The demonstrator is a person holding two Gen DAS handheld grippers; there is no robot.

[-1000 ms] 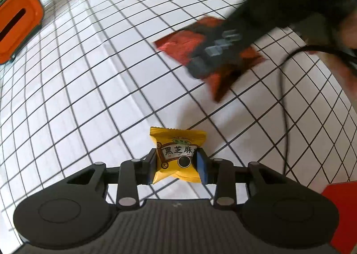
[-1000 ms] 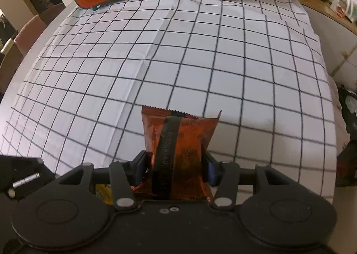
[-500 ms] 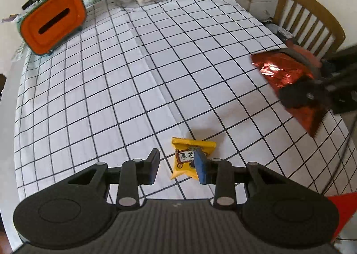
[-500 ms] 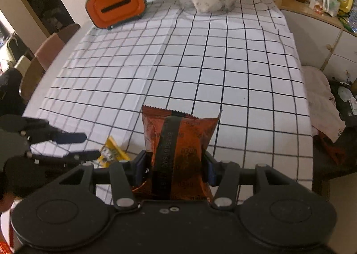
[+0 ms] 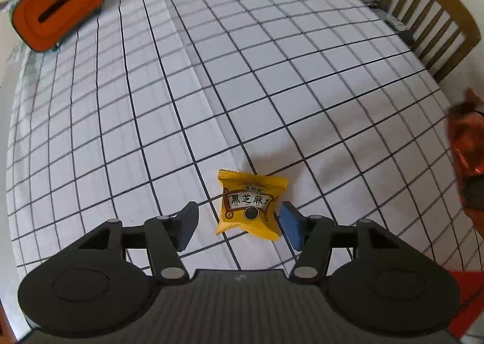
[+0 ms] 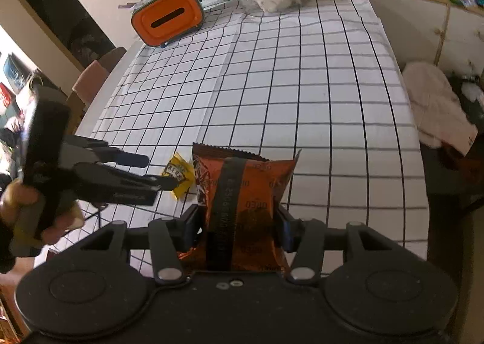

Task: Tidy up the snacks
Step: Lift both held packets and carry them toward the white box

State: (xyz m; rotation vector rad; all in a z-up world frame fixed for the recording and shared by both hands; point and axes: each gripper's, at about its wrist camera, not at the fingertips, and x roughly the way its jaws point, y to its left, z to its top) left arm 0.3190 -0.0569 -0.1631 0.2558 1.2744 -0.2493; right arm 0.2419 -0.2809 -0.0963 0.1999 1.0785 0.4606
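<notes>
My left gripper [image 5: 239,224] jaws just spread, yellow packet [image 5: 250,204] freed on counter [image 5: 272,78]; right gripper [image 6: 237,227] pinches Oreo pack [image 6: 245,199]

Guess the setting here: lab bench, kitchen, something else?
Most likely a home dining area: a table under a checked tablecloth, a wooden chair pulled up to it, and a sideboard with packaged food on top.
</notes>
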